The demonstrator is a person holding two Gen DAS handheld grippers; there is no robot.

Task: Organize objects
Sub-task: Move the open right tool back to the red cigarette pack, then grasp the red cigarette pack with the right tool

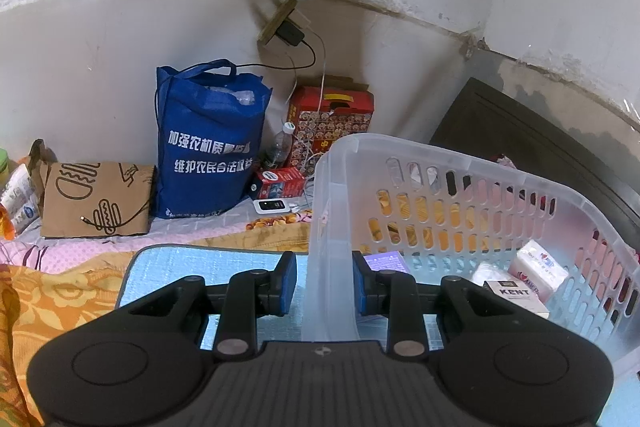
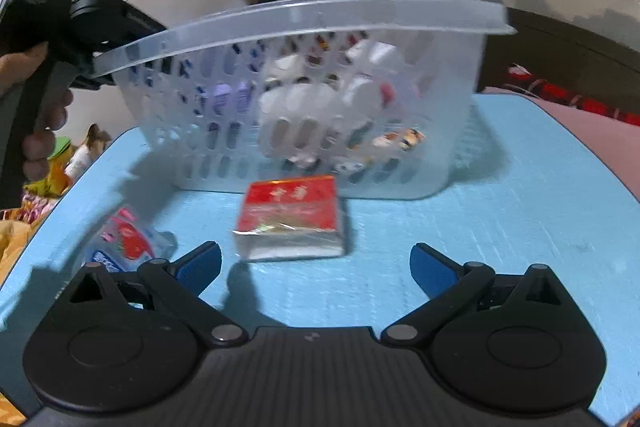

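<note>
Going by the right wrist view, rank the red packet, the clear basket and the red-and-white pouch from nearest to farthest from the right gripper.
From the right gripper:
1. Red-and-white pouch, lying against the left finger.
2. Red packet, just ahead of the open jaws, centre.
3. Clear basket, behind the packet, its rim clamped by the left gripper at upper left.

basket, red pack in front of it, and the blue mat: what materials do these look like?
Basket: translucent moulded plastic, slightly frosted; contents show through its slotted walls.
Red pack: probably card or paper under clear film; the wrap glints and crinkles at its front edge.
Blue mat: looks like foam or woven plastic sheet, matte, with a fine ribbed texture. Can't tell which.
</note>
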